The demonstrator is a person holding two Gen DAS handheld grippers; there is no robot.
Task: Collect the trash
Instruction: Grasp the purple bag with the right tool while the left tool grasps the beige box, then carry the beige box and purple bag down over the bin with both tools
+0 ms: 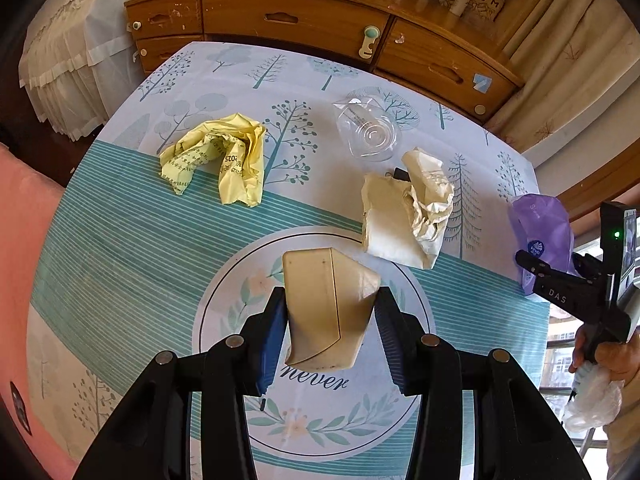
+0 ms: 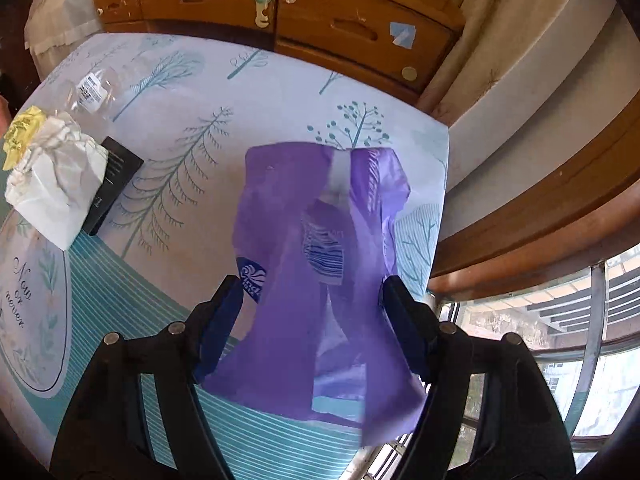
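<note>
Cream carton [image 1: 330, 312] is standing lengthwise, gripped in the left gripper [image 1: 330, 334]; right gripper [image 2: 312, 322] is clenching purple wrapper [image 2: 320, 272] at table edge [image 2: 442, 184]

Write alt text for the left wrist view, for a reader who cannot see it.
The left gripper pinches a flattened beige paper cup above a round table with a tree-print cloth. On the table lie a crumpled yellow paper, a clear plastic cup and a crumpled white paper bag. At the right edge, the right gripper meets a purple plastic bag.
</note>
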